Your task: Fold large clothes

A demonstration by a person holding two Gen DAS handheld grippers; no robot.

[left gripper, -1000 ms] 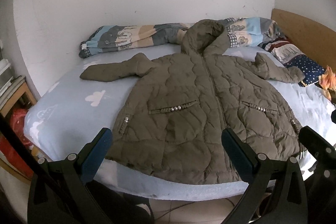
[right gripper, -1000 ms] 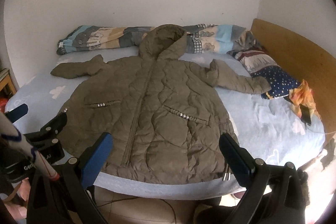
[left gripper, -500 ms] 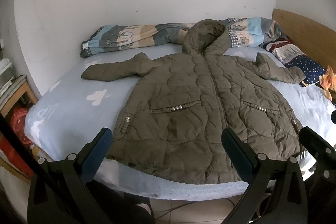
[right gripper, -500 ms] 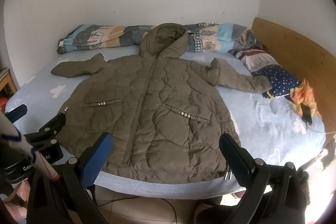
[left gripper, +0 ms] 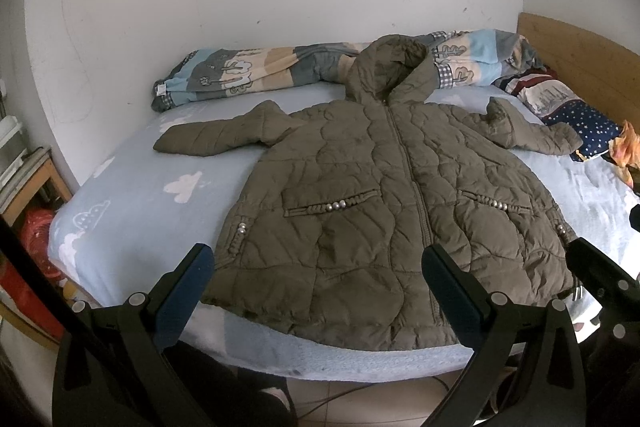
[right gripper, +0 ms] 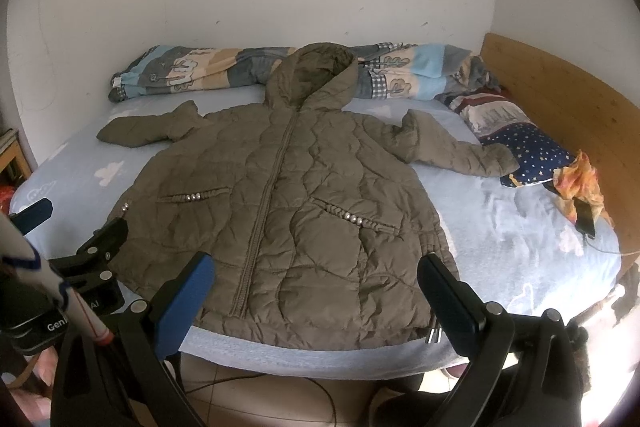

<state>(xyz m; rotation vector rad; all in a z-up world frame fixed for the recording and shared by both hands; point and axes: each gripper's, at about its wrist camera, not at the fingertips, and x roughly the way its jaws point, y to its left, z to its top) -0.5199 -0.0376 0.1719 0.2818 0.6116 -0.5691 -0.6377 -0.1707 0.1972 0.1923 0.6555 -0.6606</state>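
Observation:
An olive quilted hooded jacket (left gripper: 384,195) lies flat and zipped on the light blue bed (left gripper: 152,195), sleeves spread to both sides, hood toward the wall. It also shows in the right wrist view (right gripper: 288,211). My left gripper (left gripper: 316,291) is open and empty, held just before the jacket's hem at the bed's near edge. My right gripper (right gripper: 316,291) is open and empty, also before the hem. The left gripper's body (right gripper: 92,259) shows at the left of the right wrist view.
A rolled patterned quilt (left gripper: 256,71) lies along the wall behind the hood. A starred pillow (right gripper: 524,151) and an orange cloth with a phone (right gripper: 582,187) lie at the right, by the wooden headboard (right gripper: 560,99). A wooden shelf (left gripper: 28,183) stands left of the bed.
Both grippers have drifted slightly; the jacket sits a little lower and nearer in both views. Nothing was taken hold of and the jacket has not moved on the bed.

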